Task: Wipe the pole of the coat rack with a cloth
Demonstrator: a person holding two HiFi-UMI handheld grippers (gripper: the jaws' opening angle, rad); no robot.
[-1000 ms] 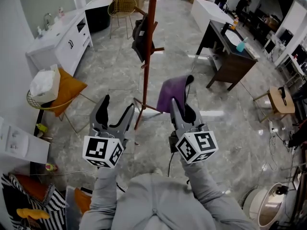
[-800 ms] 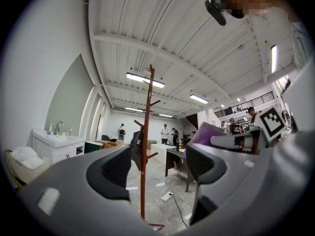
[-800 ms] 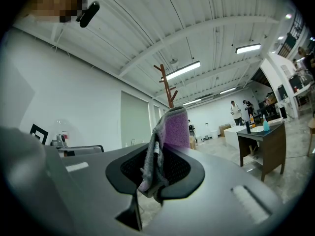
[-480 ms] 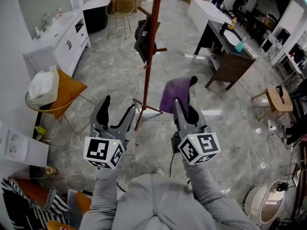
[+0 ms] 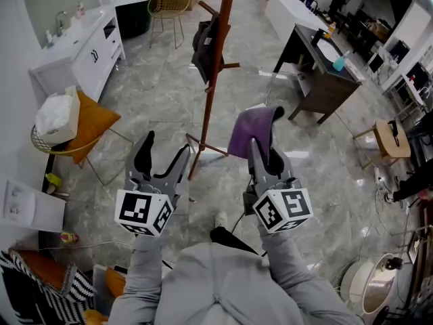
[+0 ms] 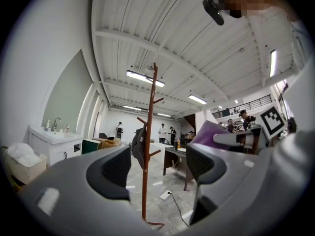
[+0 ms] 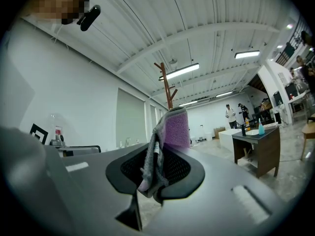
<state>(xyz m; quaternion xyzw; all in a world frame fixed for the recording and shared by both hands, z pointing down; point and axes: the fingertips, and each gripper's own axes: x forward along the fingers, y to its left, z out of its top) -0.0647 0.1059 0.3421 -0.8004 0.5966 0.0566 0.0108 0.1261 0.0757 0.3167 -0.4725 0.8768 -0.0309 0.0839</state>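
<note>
The left tongs (image 5: 166,150) are spread wide with nothing between them, near and just left of the pole (image 5: 214,87). The right tongs (image 5: 262,149) pinch a purple cloth (image 5: 249,130), which stands up past their tips, right of the pole and apart from it.

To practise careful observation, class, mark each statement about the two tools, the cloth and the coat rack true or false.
1. The right tool is shut on a purple cloth. True.
2. The left tool grips the pole. False: its jaws are apart and empty, short of the pole.
3. A dark garment hangs on the pole's pegs. True.
4. The purple cloth is pressed against the pole. False: it is held to the pole's right, with floor showing between them in the head view.
</note>
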